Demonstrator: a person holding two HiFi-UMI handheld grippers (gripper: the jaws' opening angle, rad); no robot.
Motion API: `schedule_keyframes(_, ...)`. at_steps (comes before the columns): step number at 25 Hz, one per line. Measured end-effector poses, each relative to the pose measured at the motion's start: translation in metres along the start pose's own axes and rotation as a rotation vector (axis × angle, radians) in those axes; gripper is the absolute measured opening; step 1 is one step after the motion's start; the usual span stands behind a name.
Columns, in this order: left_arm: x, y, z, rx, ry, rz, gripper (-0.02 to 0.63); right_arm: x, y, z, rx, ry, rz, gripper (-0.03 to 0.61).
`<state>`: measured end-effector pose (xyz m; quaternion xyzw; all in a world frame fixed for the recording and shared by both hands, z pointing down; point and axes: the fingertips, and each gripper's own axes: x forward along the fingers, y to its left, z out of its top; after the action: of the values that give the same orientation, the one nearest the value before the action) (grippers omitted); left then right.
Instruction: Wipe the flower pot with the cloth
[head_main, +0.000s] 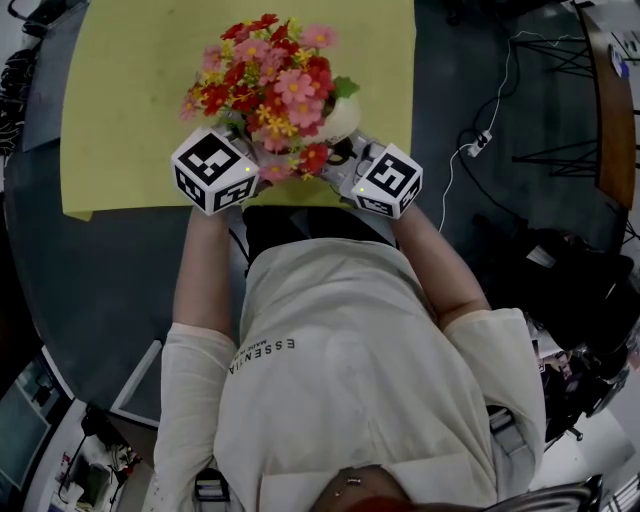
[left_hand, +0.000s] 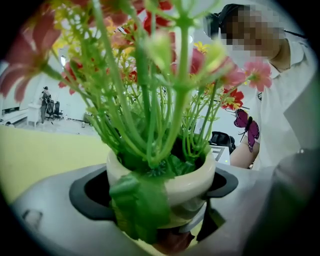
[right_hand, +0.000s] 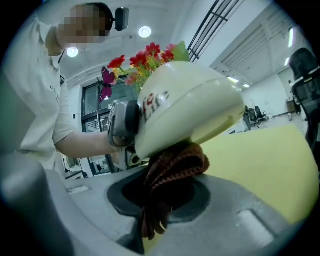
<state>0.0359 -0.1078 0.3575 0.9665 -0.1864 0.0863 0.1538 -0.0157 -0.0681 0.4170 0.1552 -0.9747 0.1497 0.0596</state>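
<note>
The cream flower pot holds a bunch of red, pink and yellow artificial flowers. My left gripper is shut on the pot just under its rim, one jaw on each side. In the right gripper view the pot leans over above the yellow table. My right gripper is shut on a dark brown-red cloth, which is bunched against the pot's lower side. The same cloth peeks out beneath the pot in the left gripper view. From the head view the flowers hide both grippers' jaws.
The yellow tabletop stretches left and back from the pot, and its front edge is just below the marker cubes. The person stands close behind both grippers. Cables and a stand lie on the dark floor at right.
</note>
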Motion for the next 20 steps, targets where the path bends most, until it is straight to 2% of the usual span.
schedule_keyframes(3, 0.000, 0.003, -0.005, -0.004, 0.008, 0.010, 0.555, -0.007, 0.006, -0.008, -0.005, 0.020, 0.024, 0.064)
schedule_keyframes(6, 0.001, 0.010, -0.011, -0.003, 0.024, 0.019, 0.555, -0.019, -0.002, -0.014, 0.014, 0.020, -0.009, 0.064)
schedule_keyframes(10, -0.002, 0.017, -0.029, 0.023, 0.090, 0.021, 0.555, -0.045, -0.031, -0.024, 0.071, 0.026, -0.145, 0.064)
schedule_keyframes(16, 0.006, 0.031, -0.058, 0.018, 0.121, 0.006, 0.555, -0.085, -0.087, -0.034, 0.124, 0.044, -0.367, 0.064)
schedule_keyframes(20, 0.020, 0.036, -0.095, 0.090, 0.178, -0.022, 0.555, -0.105, -0.112, -0.032, 0.146, 0.023, -0.470, 0.064)
